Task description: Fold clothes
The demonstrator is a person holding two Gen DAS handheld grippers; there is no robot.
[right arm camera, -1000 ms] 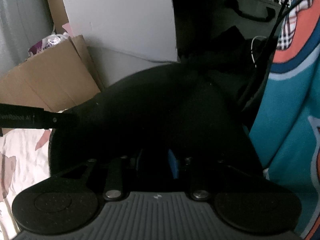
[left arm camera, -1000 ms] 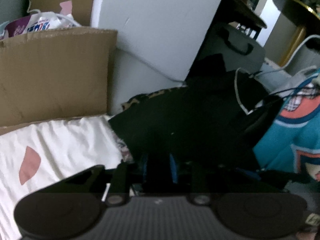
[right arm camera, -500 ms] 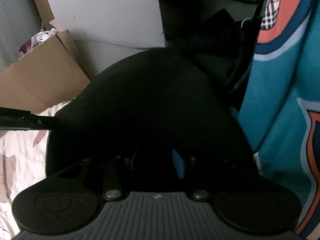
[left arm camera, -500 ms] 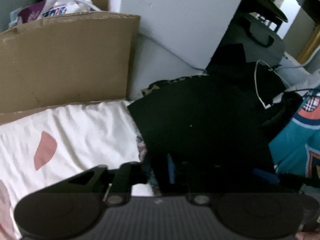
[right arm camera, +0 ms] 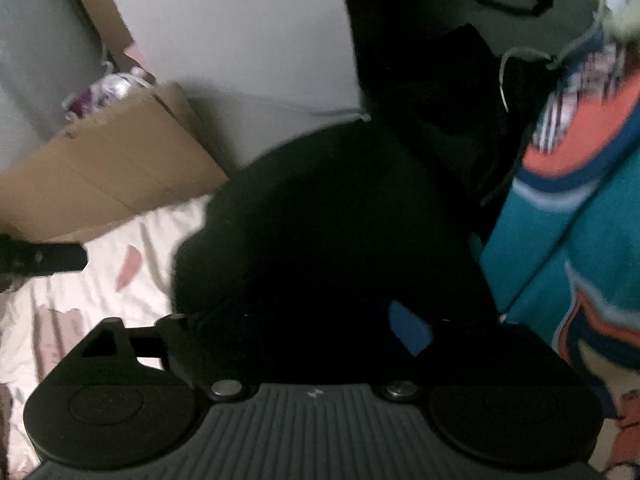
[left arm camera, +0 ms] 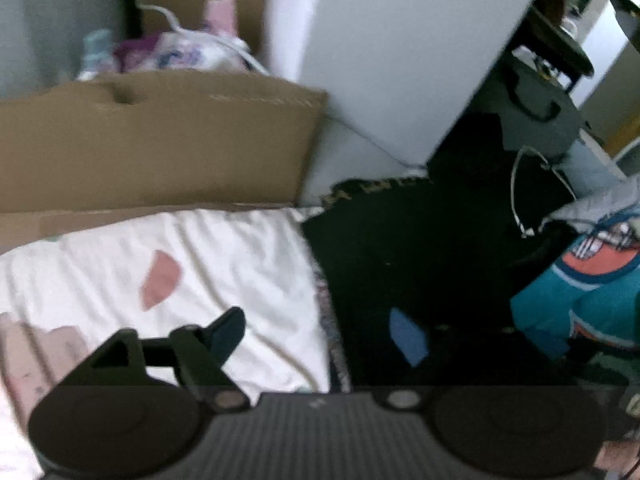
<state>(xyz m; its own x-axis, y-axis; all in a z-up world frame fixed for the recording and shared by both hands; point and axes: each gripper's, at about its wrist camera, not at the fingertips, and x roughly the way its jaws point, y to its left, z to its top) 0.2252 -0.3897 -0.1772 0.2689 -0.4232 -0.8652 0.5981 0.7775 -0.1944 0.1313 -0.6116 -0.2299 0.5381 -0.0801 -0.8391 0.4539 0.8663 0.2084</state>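
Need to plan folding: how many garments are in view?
2: a black garment in the middle and a teal jersey to its right. A patterned edge behind it may be a third.

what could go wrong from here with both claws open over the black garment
1. Both the left claw and right claw look open, so the black garment may slump out of its fold.
2. A white cord lies on the dark pile and could snag.
3. The teal jersey is close and could get grabbed too.
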